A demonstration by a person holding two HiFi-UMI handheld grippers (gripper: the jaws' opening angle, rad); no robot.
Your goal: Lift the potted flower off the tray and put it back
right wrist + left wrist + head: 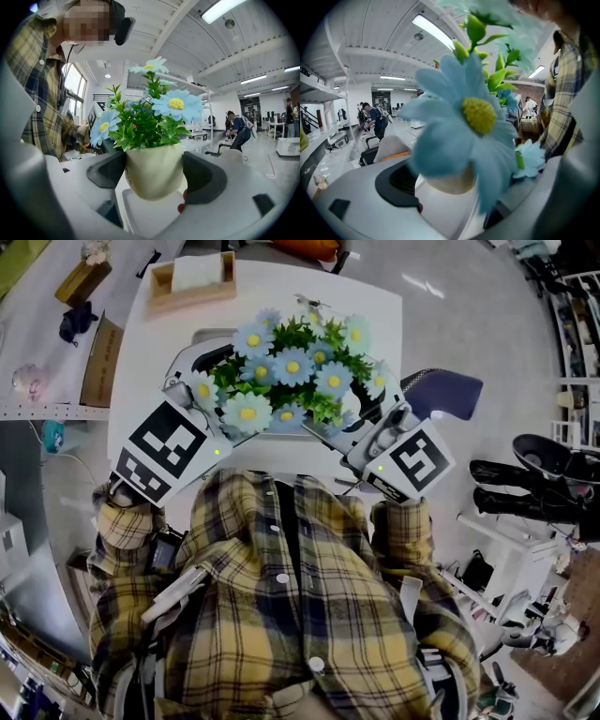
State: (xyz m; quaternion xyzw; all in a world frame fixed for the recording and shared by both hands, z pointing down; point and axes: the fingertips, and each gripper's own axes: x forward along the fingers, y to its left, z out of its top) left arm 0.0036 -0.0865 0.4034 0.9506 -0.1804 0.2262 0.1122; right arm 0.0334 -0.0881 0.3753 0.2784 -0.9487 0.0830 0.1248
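Overhead only blooms (pixel 291 371); sideways, pot (pixel 153 171).

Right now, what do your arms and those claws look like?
Yellow plaid shirt sleeves cover both arms. The left claw and right claw are pale grey shells with black pads. Each carries a cube with black-and-white square markers and a small green light.

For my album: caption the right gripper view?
Right gripper clamps a cream pot of blue daisies.
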